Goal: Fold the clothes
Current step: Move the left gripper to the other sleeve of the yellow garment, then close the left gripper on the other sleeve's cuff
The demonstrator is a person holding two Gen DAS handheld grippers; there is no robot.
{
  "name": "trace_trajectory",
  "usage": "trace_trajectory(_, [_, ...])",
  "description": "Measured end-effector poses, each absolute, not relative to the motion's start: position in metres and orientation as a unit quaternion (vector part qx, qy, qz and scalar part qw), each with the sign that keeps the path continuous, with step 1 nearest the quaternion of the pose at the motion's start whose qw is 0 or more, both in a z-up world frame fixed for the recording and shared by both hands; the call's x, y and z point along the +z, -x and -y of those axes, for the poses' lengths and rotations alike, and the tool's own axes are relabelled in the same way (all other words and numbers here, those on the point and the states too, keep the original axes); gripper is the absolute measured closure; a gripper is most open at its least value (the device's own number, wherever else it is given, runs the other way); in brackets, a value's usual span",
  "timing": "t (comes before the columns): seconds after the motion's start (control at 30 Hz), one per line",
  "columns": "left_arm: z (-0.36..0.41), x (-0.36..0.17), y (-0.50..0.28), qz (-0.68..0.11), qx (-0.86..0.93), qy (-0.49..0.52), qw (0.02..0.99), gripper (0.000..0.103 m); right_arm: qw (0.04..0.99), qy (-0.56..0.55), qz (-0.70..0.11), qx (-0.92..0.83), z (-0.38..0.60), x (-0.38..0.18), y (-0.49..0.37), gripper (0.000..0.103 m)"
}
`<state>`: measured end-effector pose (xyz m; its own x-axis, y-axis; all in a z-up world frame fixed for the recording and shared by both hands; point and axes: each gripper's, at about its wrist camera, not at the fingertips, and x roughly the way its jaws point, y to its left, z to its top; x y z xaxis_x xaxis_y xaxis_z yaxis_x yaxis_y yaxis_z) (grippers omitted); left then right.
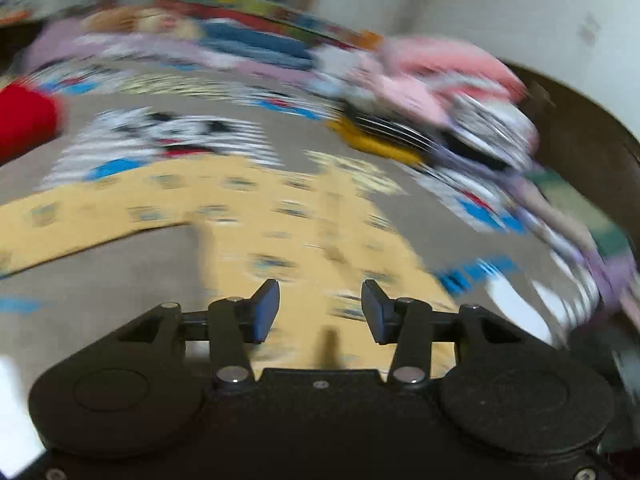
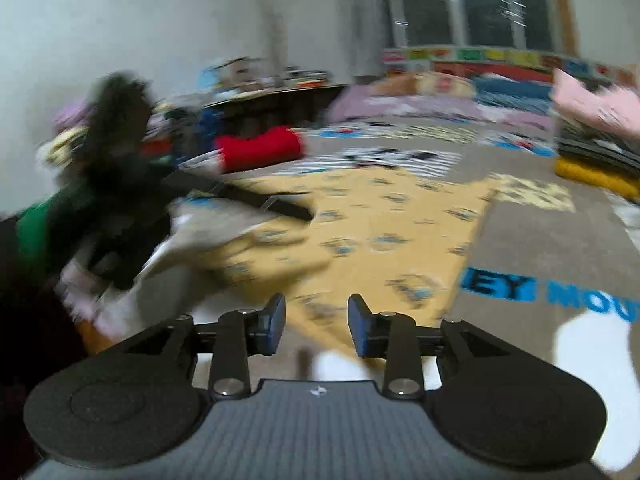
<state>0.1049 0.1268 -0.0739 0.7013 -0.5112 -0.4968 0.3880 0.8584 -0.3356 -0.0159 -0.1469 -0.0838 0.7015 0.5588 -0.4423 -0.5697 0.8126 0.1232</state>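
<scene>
Both grippers gape wide, empty — left gripper [image 1: 320,306], right gripper [image 2: 316,326] — above a yellow patterned garment [image 2: 384,216] spread mid-carpet; the grey carpet [image 2: 532,240] reads "EY MOU" in blue; folded clothes stack [image 2: 600,136] at its far-right edge.

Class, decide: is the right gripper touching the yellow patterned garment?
Cannot tell. In the right wrist view the open right gripper sits above the yellow garment, but motion blur hides any contact or gap.
</scene>
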Motion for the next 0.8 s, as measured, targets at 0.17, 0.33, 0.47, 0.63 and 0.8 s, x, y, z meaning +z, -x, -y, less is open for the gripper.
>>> trace_trajectory(0.17, [-0.192, -0.082, -0.115, -0.312, -0.138, 0.234, 0.910, 0.048, 0.905, 0.042, -0.236, 0.350, 0.120, -0.087, 0.032, 0.067])
trace_trajectory(0.33, [-0.240, -0.088, -0.115, -0.304, -0.050, 0.339, 0.889, 0.048, 0.897, 0.030, -0.252, 0.361, 0.117, -0.094, 0.029, 0.065])
trace_trajectory(0.47, [-0.267, -0.097, -0.113, -0.287, -0.003, 0.421, 0.861, 0.048, 0.899, 0.008, -0.256, 0.354, 0.124, -0.097, 0.025, 0.065])
trace_trajectory(0.63, [-0.285, -0.104, -0.110, -0.245, 0.049, 0.493, 0.833, 0.048, 0.901, -0.014, -0.256, 0.350, 0.132, -0.101, 0.019, 0.064])
trace_trajectory(0.8, [-0.293, -0.101, -0.110, -0.212, 0.107, 0.492, 0.838, 0.049, 0.901, -0.036, -0.248, 0.354, 0.137, -0.098, 0.017, 0.063])
